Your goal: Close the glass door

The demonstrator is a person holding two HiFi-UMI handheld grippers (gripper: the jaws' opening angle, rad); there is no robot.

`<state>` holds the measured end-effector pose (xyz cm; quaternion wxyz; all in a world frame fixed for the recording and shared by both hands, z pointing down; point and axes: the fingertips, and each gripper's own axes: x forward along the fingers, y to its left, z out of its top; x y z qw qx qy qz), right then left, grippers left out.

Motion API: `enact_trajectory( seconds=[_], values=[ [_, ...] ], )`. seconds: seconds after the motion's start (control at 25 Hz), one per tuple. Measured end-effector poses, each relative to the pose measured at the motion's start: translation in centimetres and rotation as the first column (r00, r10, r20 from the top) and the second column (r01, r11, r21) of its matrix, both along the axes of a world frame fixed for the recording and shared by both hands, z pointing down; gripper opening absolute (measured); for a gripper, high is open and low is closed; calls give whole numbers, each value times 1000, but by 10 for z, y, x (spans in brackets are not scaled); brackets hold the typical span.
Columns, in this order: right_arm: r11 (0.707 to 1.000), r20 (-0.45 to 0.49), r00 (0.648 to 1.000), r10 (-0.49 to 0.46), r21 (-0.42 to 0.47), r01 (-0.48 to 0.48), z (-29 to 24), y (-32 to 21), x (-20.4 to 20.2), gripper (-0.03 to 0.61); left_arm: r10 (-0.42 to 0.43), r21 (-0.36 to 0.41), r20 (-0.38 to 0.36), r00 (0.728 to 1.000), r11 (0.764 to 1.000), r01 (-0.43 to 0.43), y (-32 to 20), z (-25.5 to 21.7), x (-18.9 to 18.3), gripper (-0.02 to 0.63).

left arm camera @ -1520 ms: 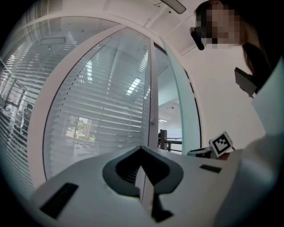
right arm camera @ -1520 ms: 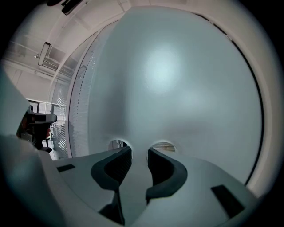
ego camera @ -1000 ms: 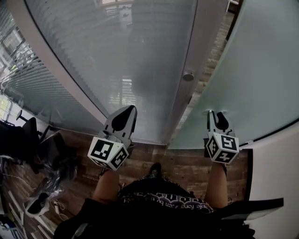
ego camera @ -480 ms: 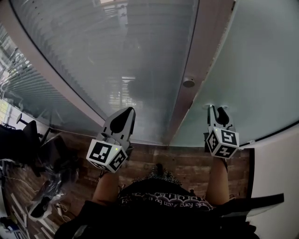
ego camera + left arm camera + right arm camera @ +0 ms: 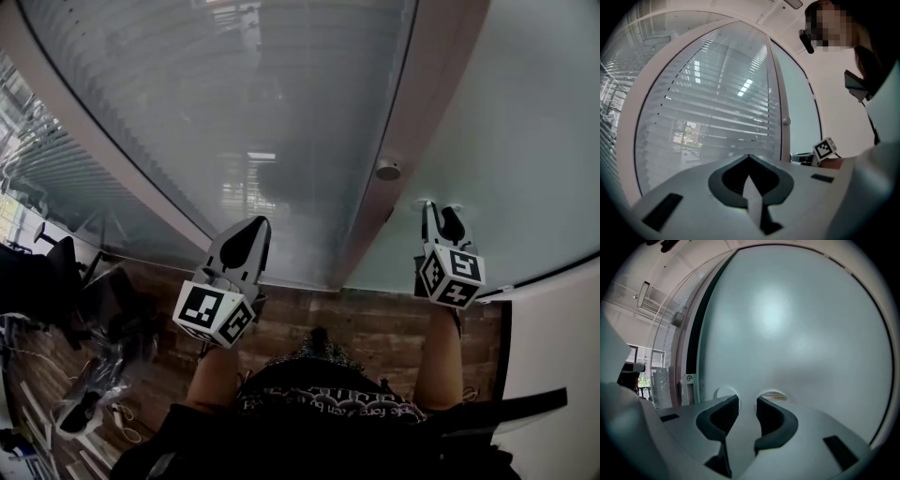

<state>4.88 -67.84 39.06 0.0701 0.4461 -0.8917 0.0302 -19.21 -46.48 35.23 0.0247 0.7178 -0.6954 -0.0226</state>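
Note:
The frosted glass door [image 5: 511,131] fills the right of the head view, and its edge lies close along the pale door post [image 5: 422,103], which carries a round knob [image 5: 387,171]. My right gripper [image 5: 436,208] has its tips against the frosted pane [image 5: 797,333], jaws a little apart with nothing between them [image 5: 746,399]. A thin dark slit [image 5: 693,348] shows between door edge and post in the right gripper view. My left gripper [image 5: 255,222] hangs shut and empty before the glass wall with blinds [image 5: 234,112], not touching it [image 5: 749,157].
Wood-plank floor [image 5: 375,328] lies below the door. Dark office chairs [image 5: 56,272] and cables stand at the left. A white wall [image 5: 562,328] borders the right. A small metal plate [image 5: 689,378] sits on the post. My own legs are at the bottom centre.
The gap between door and post, where floor showed through, has closed to a slit. My right gripper has shifted right with the pane. The left gripper has stayed put.

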Motion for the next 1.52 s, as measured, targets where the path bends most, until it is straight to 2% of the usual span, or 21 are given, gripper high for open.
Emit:
enact_trajectory(
  seconds=[0.2,0.44,0.64,0.92,1.04,1.08,1.16,1.2,1.52],
  values=[
    [1000,5,1000,5,8,-5,0,2,0,117,-12,-1,-9,1000,1000,12,1,1,-5,2],
    [1000,8,1000,5,24,-5,0,3,-2,118,14,9,2,1000,1000,-14,-3,-3,2,2],
    [999,-25,1000,2,52,-1,-2,15,4,118,31,10,0,1000,999,-31,-4,-4,9,2],
    [998,50,999,4,69,-8,-22,49,28,118,64,22,-3,998,998,-63,-5,-8,20,2],
    [995,80,997,4,103,-12,-36,64,35,117,69,28,-4,998,997,-68,-6,-10,23,2],
    [993,88,996,7,120,-17,-42,69,37,110,71,32,-3,997,997,-71,-6,-11,25,2],
    [988,102,995,20,149,-35,-51,77,42,19,82,39,2,997,996,-82,-7,-14,29,2],
    [987,105,994,24,157,-40,-55,81,43,5,88,42,5,996,995,-88,-7,-16,30,2],
    [978,88,996,-27,207,8,-64,105,40,3,109,39,-9,994,993,-108,-10,-14,41,2]
  ],
)
